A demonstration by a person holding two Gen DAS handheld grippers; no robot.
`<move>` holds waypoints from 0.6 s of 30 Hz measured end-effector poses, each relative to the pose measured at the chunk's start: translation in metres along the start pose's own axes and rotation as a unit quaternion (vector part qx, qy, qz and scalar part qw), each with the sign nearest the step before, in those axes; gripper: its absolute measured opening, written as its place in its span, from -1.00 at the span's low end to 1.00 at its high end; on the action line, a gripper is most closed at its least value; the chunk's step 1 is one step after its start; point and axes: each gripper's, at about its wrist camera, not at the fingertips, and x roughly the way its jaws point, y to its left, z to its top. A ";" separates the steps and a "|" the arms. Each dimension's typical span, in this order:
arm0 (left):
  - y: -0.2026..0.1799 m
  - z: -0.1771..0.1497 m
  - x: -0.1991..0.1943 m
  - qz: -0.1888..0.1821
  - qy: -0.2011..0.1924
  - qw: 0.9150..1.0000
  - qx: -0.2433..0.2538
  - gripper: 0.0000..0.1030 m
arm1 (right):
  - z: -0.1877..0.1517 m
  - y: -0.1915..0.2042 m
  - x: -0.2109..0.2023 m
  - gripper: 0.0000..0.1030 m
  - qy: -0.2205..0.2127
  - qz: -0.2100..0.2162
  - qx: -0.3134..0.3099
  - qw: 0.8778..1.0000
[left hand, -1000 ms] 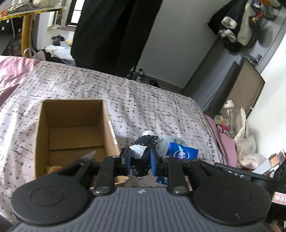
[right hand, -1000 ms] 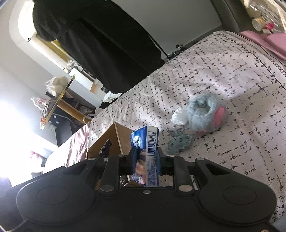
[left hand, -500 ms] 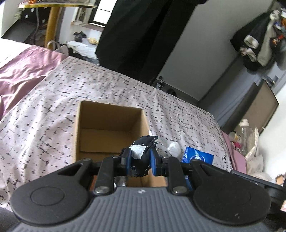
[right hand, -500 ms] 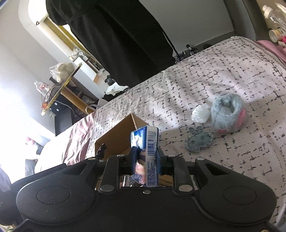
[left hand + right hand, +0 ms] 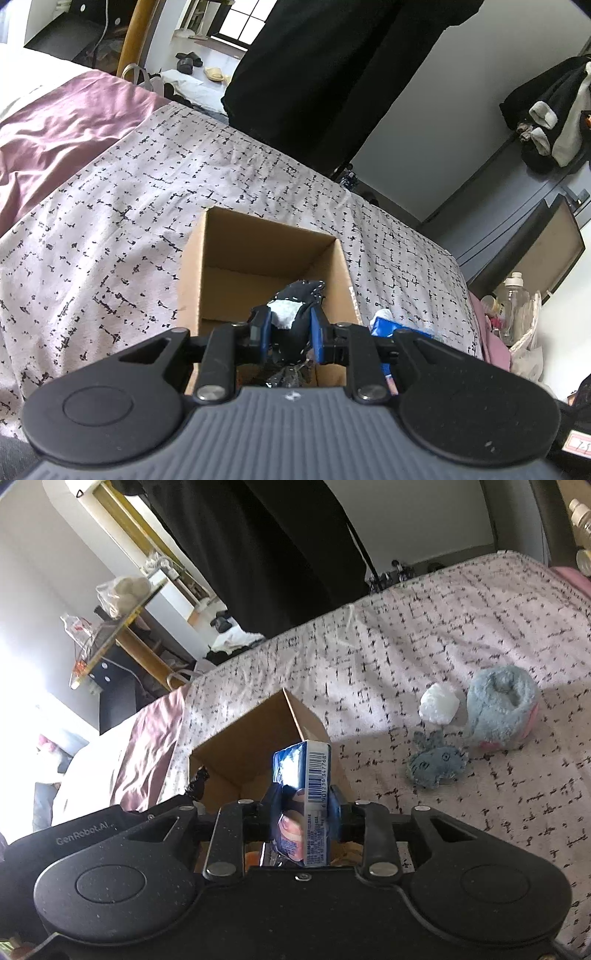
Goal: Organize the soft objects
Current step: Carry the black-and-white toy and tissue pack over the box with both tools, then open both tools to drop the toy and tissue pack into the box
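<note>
A: Report legible markings.

B: The body of the left tongs, seen in the right wrist view, carries the lettering "GenRobot.AI". The blue tissue pack (image 5: 301,797) shows a barcode with digits printed along its edge; the smaller print lower on the pack is too fine to read.

A: State of the left tongs (image 5: 288,330)?

B: Nearly closed, pads pressing a dark sock (image 5: 295,314) with a white patch. The sock sits directly above the open cardboard box (image 5: 258,258) that stands on the bed (image 5: 110,221).

A: State of the right tongs (image 5: 301,808)?

B: Its jaws have just been opening a little; the tissue pack stands upright between them, both pads against its sides, above the box's near corner.

A: Other items?

B: To the right of the right tongs, on the bed: a grey plush toy (image 5: 436,764), a fluffy blue-grey slipper (image 5: 498,709) and a white wad (image 5: 439,703), close together.
</note>
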 end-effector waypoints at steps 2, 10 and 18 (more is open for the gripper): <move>0.004 0.001 0.003 0.000 0.003 1.000 -0.004 -0.59 | -0.002 0.000 0.002 -0.39 0.002 -0.001 0.001 1.000; 0.008 0.001 0.013 0.001 0.016 1.000 -0.006 -0.57 | -0.001 0.001 0.002 -0.33 0.002 -0.004 0.000 1.000; 0.007 0.002 0.014 0.031 0.014 0.999 -0.009 -0.49 | -0.001 -0.008 -0.004 -0.19 -0.004 -0.005 0.009 1.000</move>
